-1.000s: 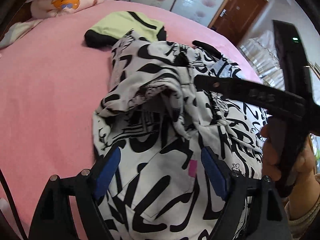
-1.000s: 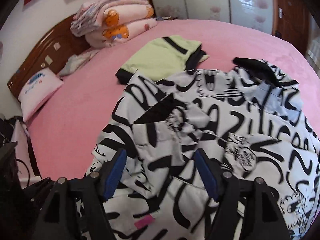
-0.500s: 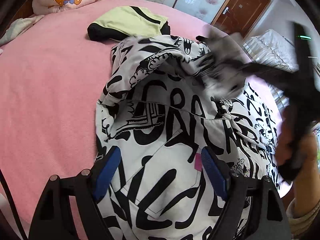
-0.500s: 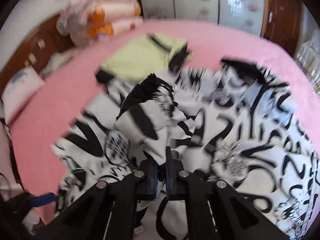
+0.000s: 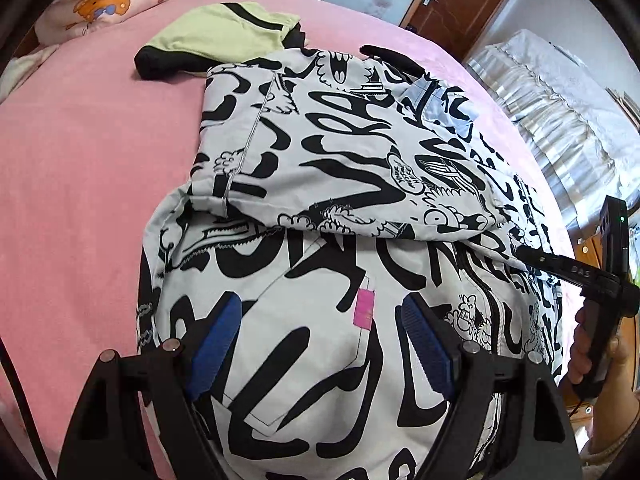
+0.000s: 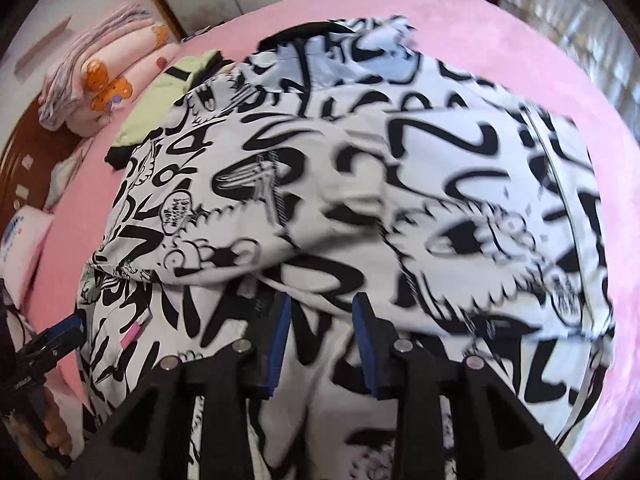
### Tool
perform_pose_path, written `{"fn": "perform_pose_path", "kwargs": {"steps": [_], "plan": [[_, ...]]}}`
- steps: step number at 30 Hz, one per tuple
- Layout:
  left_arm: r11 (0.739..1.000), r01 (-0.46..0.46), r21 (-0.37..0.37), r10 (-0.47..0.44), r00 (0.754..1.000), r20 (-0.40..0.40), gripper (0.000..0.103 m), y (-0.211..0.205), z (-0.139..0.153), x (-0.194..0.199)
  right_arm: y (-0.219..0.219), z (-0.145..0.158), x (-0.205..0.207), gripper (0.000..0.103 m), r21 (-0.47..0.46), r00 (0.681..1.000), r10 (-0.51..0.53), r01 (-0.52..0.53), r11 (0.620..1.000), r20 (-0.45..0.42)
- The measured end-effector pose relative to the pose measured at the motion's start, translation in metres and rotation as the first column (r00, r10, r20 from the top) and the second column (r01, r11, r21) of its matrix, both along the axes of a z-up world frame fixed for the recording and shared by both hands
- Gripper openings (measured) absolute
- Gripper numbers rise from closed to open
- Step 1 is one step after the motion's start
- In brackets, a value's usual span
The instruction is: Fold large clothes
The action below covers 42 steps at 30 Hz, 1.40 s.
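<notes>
We've got the jacket (image 5: 332,184) spread on the pink bed (image 5: 80,168), black-and-white graffiti print, w/ one sleeve (image 5: 340,152) laid crosswise over the body. From the left gripper (image 5: 320,344) that sleeve lies just ahead, its long axis running left-to-right across our line of sight, cuff end off toward the right side.

Left gripper: jaws wide, blue pads either side of the chest pocket w/ the pink tag (image 5: 364,308); nothing pinched, cloth lies flat under the gap, and whether the tips touch it we can't tell.

Right gripper (image 6: 320,328): jaws have just been opening, now about half apart. A fold of the sleeve edge sits just ahead of the pads, cloth under the gap, but we don't see the pads pressing on it, so we read it as let go. This view is motion-blurred, so it's a judgement.

Relation that matters for the next fold: the jacket's long axis runs away from both tools, collar (image 5: 392,56) at the far end, hem nearest us. The other sleeve, we judge, is on the right side, so the right gripper is the nearer one for it; the left is closer to the hem and pocket side. The green-and-black garment (image 5: 224,36) lies beyond the jacket, far left, touching or just beside its far edge.
</notes>
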<state>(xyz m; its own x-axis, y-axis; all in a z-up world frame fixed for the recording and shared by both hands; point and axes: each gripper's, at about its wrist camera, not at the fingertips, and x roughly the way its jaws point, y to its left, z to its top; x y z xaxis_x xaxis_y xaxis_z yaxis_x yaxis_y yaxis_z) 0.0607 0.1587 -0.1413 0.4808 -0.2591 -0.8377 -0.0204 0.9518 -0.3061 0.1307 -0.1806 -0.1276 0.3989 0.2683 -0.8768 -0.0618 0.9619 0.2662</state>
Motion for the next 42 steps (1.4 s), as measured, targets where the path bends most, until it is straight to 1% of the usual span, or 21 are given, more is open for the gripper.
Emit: {"fn": "perform_pose_path", "kwargs": {"steps": [2,4,7,10,14,16,19,21,22,24,26,28,29,32,34,36,37,38,39,40,42], "plan": [[1.000,0.003,0.010,-0.003,1.000,0.005,0.081,0.004,0.004,0.006,-0.013,0.005,0.002,0.049,0.027,0.999,-0.034,0.033,0.999,0.017],[1.000,0.009,0.025,-0.009,1.000,0.018,0.081,0.010,0.011,0.016,-0.020,0.009,0.009,0.050,0.062,0.999,-0.037,0.035,0.997,0.025],[0.998,0.011,0.056,-0.014,0.999,0.049,0.081,0.024,0.022,0.039,-0.021,0.009,0.041,0.050,0.078,0.999,-0.020,0.018,0.997,0.031],[0.998,-0.002,0.058,-0.001,0.999,0.054,0.081,0.043,0.026,0.068,-0.019,0.001,0.079,0.050,0.093,1.000,-0.026,0.026,0.995,-0.001],[1.000,-0.031,0.003,0.031,0.999,-0.008,0.081,0.073,0.011,0.119,-0.015,-0.025,0.120,0.050,0.153,0.996,-0.032,0.044,0.987,-0.080],[0.999,-0.039,-0.009,0.039,0.999,-0.033,0.081,0.084,0.001,0.142,-0.011,-0.039,0.134,0.052,0.148,0.993,-0.021,0.038,0.988,-0.113],[0.998,-0.065,-0.027,0.062,0.994,-0.091,0.081,0.095,-0.022,0.171,-0.004,-0.047,0.141,0.057,0.138,0.994,-0.003,0.018,0.990,-0.109],[0.996,-0.081,-0.034,0.075,0.988,-0.138,0.081,0.101,-0.040,0.187,0.002,-0.046,0.142,0.057,0.130,0.996,0.023,-0.012,0.991,-0.083],[0.996,-0.083,-0.038,0.075,0.984,-0.160,0.081,0.101,-0.049,0.194,0.005,-0.045,0.141,0.055,0.122,0.997,0.044,-0.035,0.992,-0.070],[0.995,-0.091,-0.046,0.081,0.978,-0.195,0.081,0.100,-0.065,0.205,0.012,-0.043,0.139,0.036,0.094,0.995,0.092,-0.088,0.992,-0.046],[0.995,-0.090,-0.048,0.079,0.977,-0.197,0.081,0.097,-0.074,0.213,0.016,-0.041,0.136,0.033,0.054,0.994,0.104,-0.102,0.993,-0.021],[0.995,-0.071,-0.064,0.061,0.987,-0.148,0.048,0.091,-0.072,0.214,0.017,-0.038,0.133,0.030,0.039,0.995,0.105,-0.105,0.994,0.002],[0.996,-0.050,-0.070,0.040,0.989,-0.145,0.035,0.087,-0.070,0.216,0.018,-0.036,0.133,0.028,0.037,0.994,0.106,-0.106,0.994,0.009],[0.998,0.016,0.064,-0.009,0.995,-0.100,0.016,0.071,-0.058,0.214,0.025,-0.023,0.128,0.026,0.008,0.991,0.116,-0.117,0.993,0.071],[0.992,0.039,0.121,-0.031,0.997,-0.075,0.012,0.067,-0.049,0.211,0.033,-0.008,0.125,0.026,-0.008,0.983,0.128,-0.128,0.992,0.134],[0.992,0.032,0.124,-0.025,0.998,-0.059,0.010,0.071,-0.042,0.209,0.038,0.005,0.123,0.025,0.007,0.973,0.126,-0.130,0.992,0.193],[0.989,0.022,0.143,-0.015,0.999,-0.047,0.007,0.074,-0.040,0.209,0.042,0.009,0.123,0.025,0.001,0.967,0.125,-0.128,0.992,0.220],[0.990,0.022,0.143,-0.016,0.999,-0.045,0.007,0.077,-0.039,0.210,0.044,0.011,0.123,0.025,-0.018,0.960,0.125,-0.124,0.992,0.249],[0.991,0.020,0.135,-0.014,0.999,-0.050,0.007,0.079,-0.041,0.210,0.046,0.009,0.125,0.025,-0.035,0.958,0.125,-0.120,0.992,0.259],[0.992,0.017,0.128,-0.009,0.998,-0.057,0.007,0.081,-0.045,0.212,0.047,0.001,0.131,0.025,-0.052,0.962,0.124,-0.115,0.992,0.242],[0.988,0.030,0.149,-0.021,0.998,-0.059,0.007,0.080,-0.053,0.213,0.050,-0.017,0.143,0.025,-0.081,0.974,0.117,-0.103,0.991,0.194]]}}
